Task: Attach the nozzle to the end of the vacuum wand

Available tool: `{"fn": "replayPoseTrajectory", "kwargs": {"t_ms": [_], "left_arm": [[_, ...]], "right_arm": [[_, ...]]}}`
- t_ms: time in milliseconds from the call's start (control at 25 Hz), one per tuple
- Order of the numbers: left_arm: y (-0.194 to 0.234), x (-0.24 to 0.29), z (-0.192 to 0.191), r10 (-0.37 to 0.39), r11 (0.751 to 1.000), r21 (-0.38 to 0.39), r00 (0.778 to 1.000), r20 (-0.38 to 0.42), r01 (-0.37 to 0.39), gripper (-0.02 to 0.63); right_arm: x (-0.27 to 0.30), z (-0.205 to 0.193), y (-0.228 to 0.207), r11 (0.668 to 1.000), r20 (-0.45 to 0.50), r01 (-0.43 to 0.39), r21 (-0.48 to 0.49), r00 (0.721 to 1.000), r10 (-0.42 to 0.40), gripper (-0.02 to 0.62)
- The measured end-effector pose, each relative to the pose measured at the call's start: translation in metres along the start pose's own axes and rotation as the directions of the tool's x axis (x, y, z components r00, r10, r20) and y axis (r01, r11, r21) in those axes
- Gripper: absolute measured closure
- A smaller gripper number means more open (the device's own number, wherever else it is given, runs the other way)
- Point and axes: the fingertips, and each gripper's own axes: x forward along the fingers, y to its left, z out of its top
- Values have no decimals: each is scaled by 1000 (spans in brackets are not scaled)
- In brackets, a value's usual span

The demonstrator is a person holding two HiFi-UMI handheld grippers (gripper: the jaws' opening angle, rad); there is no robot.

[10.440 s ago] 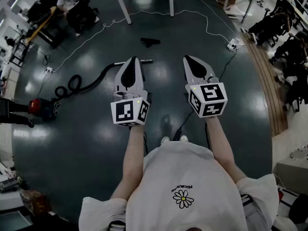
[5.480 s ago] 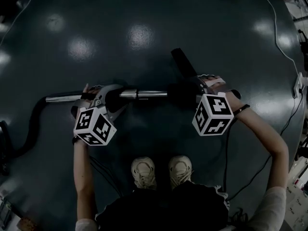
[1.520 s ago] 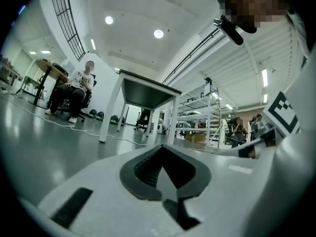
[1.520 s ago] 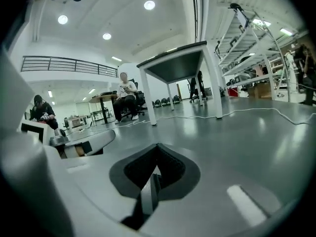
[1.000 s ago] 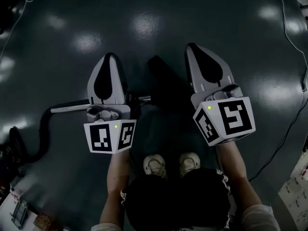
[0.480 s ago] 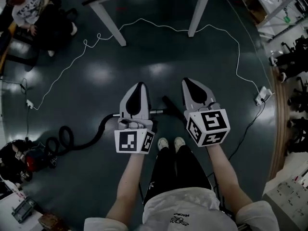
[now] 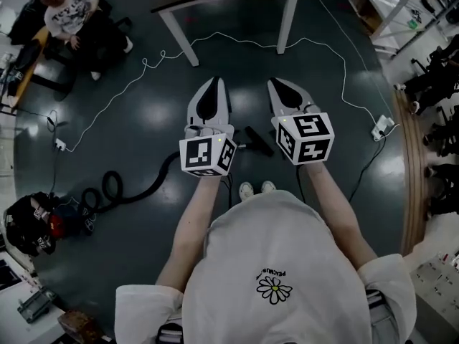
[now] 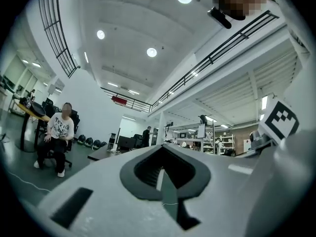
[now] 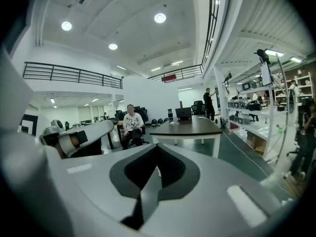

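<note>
Most of wand [image 7: 239,147] behind left claw [image 7: 214,84]

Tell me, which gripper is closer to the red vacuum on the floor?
Left. The left gripper is held up above the floor, with the red vacuum far off to its left. The right gripper is beside it, on the side away from the vacuum.

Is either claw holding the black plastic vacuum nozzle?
No, left claw and right claw are both shut and empty; the black nozzle lies on the dark floor.
</note>
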Motion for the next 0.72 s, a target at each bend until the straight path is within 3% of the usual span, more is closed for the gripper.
{"fn": "replayPoseTrajectory", "kwargs": {"t_ms": [200, 720], "left_arm": [[-9, -14, 13, -3, 999, 34, 1000, 13, 3, 606], [-10, -53, 20, 33, 998, 57, 999, 20, -34, 606]], "right_arm": [[-20, 7, 13, 1000, 39, -1, 21, 999, 0, 589], [-45, 14, 57, 996, 59, -34, -80, 997, 39, 589]]}}
